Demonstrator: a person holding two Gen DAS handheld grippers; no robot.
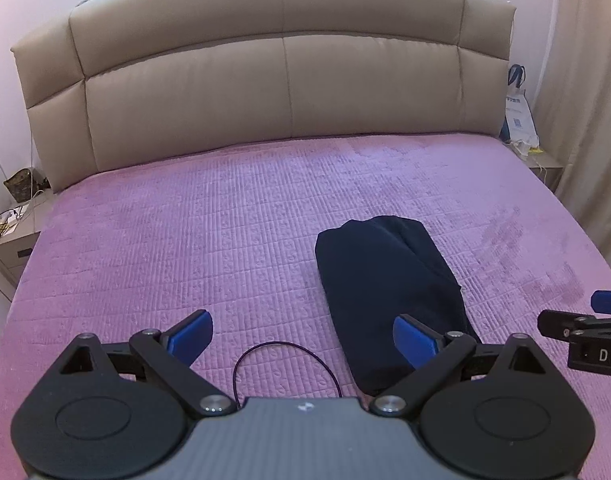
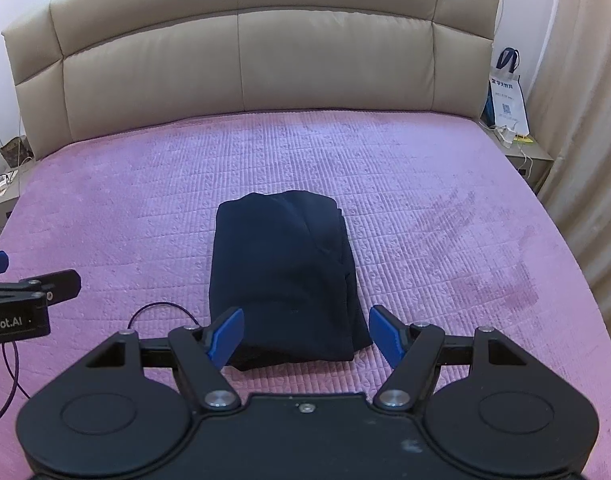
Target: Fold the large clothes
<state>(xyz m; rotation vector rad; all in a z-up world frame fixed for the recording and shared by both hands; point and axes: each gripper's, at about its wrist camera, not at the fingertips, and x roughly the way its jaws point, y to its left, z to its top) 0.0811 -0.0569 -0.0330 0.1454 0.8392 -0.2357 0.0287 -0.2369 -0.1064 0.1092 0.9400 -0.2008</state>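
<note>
Clothes: a dark blue folded bundle [image 2: 283, 276] lies on the pink bed cover [image 2: 425, 208], near the front edge.
Right tool [image 2: 305, 334]: fingers spread wide, holding nothing, above the bundle's near end.
Left tool [image 1: 303, 338]: fingers spread wide, empty, just left of the bundle.
Cord: a thin purple loop [image 1: 285, 360] lies on the cover.
Headboard [image 1: 281, 80]: beige, padded.

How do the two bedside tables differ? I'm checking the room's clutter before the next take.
The left bedside table holds a dark patterned pouch and tangled cables; the right bedside table holds an upright white printed bag with blue handles. The left one's clutter lies low, while the right one's bag stands tall against the curtain. Both are pale, flank the headboard, and carry loose cords.
</note>
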